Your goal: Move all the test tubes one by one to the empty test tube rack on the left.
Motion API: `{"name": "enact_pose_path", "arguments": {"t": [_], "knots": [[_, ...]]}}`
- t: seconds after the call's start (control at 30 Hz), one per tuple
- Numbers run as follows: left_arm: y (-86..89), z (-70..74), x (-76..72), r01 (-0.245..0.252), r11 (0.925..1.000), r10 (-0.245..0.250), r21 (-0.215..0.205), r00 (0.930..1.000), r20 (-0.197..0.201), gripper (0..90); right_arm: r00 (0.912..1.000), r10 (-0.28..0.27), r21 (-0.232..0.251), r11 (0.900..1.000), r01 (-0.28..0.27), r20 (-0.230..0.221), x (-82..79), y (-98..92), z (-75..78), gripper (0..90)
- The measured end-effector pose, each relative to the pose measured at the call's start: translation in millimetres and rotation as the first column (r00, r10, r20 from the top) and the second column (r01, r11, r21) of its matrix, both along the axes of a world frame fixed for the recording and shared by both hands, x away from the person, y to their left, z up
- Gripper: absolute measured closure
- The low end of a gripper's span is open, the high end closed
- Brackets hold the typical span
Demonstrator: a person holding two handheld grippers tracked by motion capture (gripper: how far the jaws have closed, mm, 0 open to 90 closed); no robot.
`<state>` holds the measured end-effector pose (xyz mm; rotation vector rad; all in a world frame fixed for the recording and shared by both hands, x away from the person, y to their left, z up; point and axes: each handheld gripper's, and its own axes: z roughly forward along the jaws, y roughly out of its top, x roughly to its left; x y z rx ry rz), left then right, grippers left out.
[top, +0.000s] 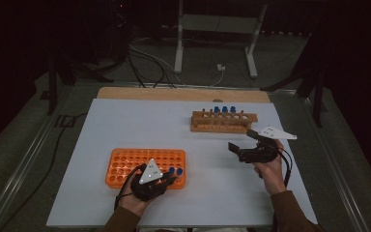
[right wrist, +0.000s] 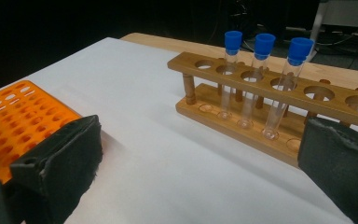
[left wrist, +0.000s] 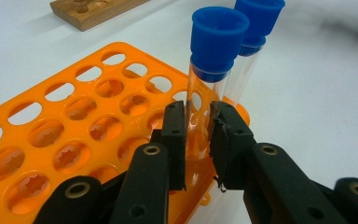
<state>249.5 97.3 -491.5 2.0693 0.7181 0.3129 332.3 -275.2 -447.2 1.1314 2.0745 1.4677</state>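
An orange plastic rack [top: 135, 162] [left wrist: 74, 116] lies at the near left of the white table. Two clear tubes with blue caps stand at its right end. My left gripper [top: 170, 178] [left wrist: 198, 135] is shut on the nearer tube [left wrist: 216, 42], its pads pressing the glass just above the rack; the second tube [left wrist: 256, 18] stands right behind it. A wooden rack [top: 223, 122] [right wrist: 261, 88] farther right holds three blue-capped tubes [right wrist: 260, 70]. My right gripper [top: 242, 140] [right wrist: 205, 158] hovers open in front of the wooden rack, with nothing between its pads [right wrist: 70, 154].
The white sheet [top: 149, 125] covers a wooden tabletop whose far edge [top: 174, 93] shows behind it. Cables and a white stand's legs [top: 215, 43] lie on the dark floor beyond. Most holes in the orange rack [right wrist: 18, 116] hold nothing.
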Motion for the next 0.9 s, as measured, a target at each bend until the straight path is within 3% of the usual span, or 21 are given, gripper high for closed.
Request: {"name": "enact_pose_path", "arguments": {"t": [0.27, 0.43, 0.73, 0.9], "knots": [[1.3, 1.4, 0.4, 0.029, 0.9995, -0.029, -0.010, 0.9995, -0.012, 67.3, 1.0000, 0.001, 0.005, 1.000, -0.001, 0.000, -0.5, -1.1, 0.3, 0.0], [8.9, 6.5, 1.5, 0.034, 0.9977, -0.035, -0.058, 0.9993, -0.010, 59.0, 1.0000, 0.003, 0.005, 1.000, -0.003, -0.002, -0.2, -0.3, -0.7, 0.0], [21.6, 16.9, -1.6, 0.037, 0.9916, -0.030, -0.124, 0.9982, 0.052, 50.1, 1.0000, 0.003, 0.012, 1.000, -0.003, -0.002, 0.1, -0.6, -1.2, 0.0], [30.6, 22.8, -3.1, 0.029, 0.9849, -0.015, -0.171, 0.9961, 0.087, 38.0, 1.0000, 0.002, 0.013, 1.000, -0.002, 0.001, 0.0, -1.1, -1.1, 0.0]]}}
